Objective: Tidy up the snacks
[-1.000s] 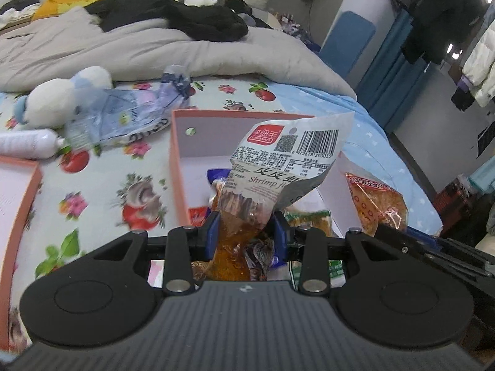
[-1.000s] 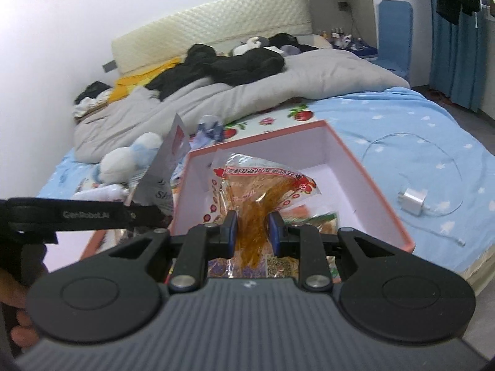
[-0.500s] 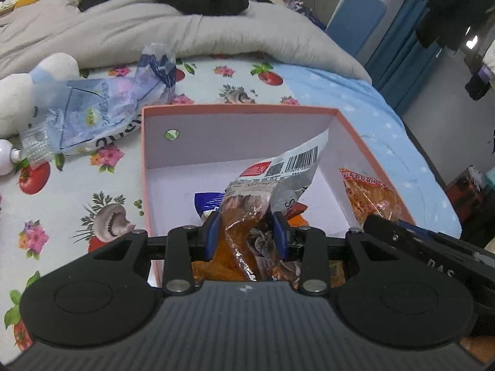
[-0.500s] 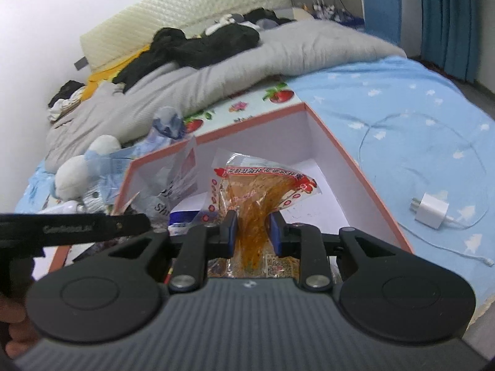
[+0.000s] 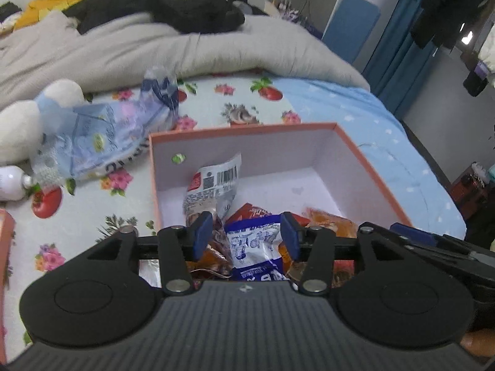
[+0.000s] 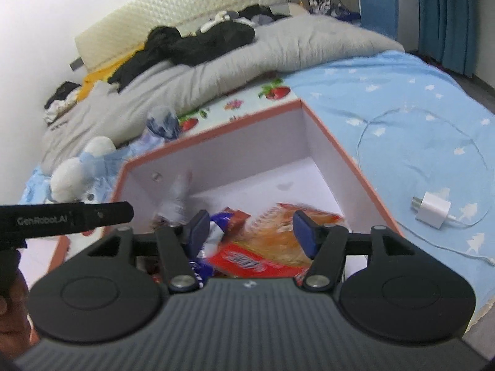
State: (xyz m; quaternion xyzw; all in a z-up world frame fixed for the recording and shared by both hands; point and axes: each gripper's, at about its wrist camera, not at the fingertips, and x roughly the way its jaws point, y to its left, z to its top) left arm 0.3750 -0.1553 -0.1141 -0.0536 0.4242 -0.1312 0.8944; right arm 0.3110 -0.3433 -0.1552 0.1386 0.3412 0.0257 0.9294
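From the left wrist, the left gripper (image 5: pixel 244 236) hangs with fingers apart over the snacks (image 5: pixel 256 241) heaped at the box's (image 5: pixel 368 170) near end, where lifting could snag a packet, while from the right wrist the right gripper (image 6: pixel 252 230), fingers likewise apart, risks dragging the orange packet (image 6: pixel 272 241) out.

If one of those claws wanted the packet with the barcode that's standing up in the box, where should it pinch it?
Probably the flat top edge of the barcode packet, coming down from above. It leans upright against the left wall of the pink box, its sealed end poking above the other snacks, so that thin flap is free. The open left gripper is nearest.
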